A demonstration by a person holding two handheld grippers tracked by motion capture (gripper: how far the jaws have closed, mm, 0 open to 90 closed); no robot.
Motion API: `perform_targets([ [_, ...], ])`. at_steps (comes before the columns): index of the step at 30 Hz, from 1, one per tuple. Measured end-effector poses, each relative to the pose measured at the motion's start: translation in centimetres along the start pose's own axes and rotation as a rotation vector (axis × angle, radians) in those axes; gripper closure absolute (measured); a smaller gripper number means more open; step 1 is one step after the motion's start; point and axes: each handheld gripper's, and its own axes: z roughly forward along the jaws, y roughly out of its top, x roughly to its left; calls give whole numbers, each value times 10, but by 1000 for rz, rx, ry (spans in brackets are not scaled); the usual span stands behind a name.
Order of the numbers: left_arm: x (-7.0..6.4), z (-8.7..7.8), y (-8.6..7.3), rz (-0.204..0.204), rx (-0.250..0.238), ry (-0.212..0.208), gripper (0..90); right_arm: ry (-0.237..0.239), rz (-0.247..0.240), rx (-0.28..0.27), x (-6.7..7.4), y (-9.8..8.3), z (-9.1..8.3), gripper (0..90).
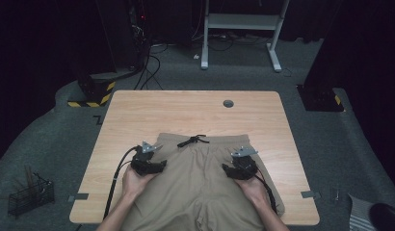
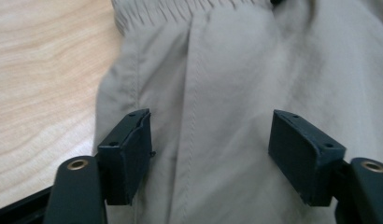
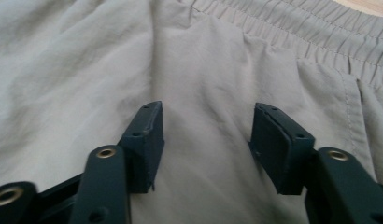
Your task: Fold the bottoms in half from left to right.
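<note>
Two grippers sit in your hands over the khaki shorts (image 1: pixel 200 178), which lie flat on the wooden table (image 1: pixel 138 110) with the waistband toward the far edge and the legs running off the near edge toward you. A dark drawstring (image 1: pixel 193 140) lies tied at the middle of the waistband.

Your left gripper (image 1: pixel 159 165) rests at the shorts' left side, just below the waistband. In the left gripper view its jaws stand wide apart with a side seam of the fabric (image 2: pixel 194 116) running between them; the pads do not pinch the cloth, and bare table wood (image 2: pixel 40 70) shows beside the hem.

Your right gripper (image 1: pixel 228 169) rests at the right side of the shorts, about level with the left one. In the right gripper view its jaws are also spread wide over smooth fabric, with the gathered elastic waistband (image 3: pixel 292 23) just ahead of them; nothing is clamped.

As for containers, you have one in sight: a black wire basket (image 1: pixel 31 195) on the floor, well to the left of the table, holding a few upright stick-like items too small to name.
</note>
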Motion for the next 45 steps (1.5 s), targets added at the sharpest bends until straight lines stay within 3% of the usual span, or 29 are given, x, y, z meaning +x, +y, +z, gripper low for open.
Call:
perform_targets([
  [3,9,-1,10,-40,-20,13,291,16,13,-35,2,6,0,433],
  [5,14,0,15,-42,-20,35,288,27,7,-65,8,13,-1,434],
  [8,22,4,19,-49,0,62,287,45,-9,-81,14,19,2,434],
  [16,30,17,17,-47,58,69,336,84,-10,-94,20,22,10,432],
  [21,30,18,17,-49,41,39,470,85,-29,-68,22,18,16,414],
  [25,29,18,18,-40,37,8,651,72,-42,-63,23,14,21,403],
  [26,28,18,18,-31,39,30,731,60,-57,-62,24,14,22,397],
  [29,29,18,17,-33,37,3,844,59,-59,-73,24,14,23,381],
  [43,22,-8,33,-14,-98,-91,891,47,-48,-75,25,21,30,376],
  [45,21,-13,38,-26,-125,-118,891,45,-48,-75,26,22,31,377],
])
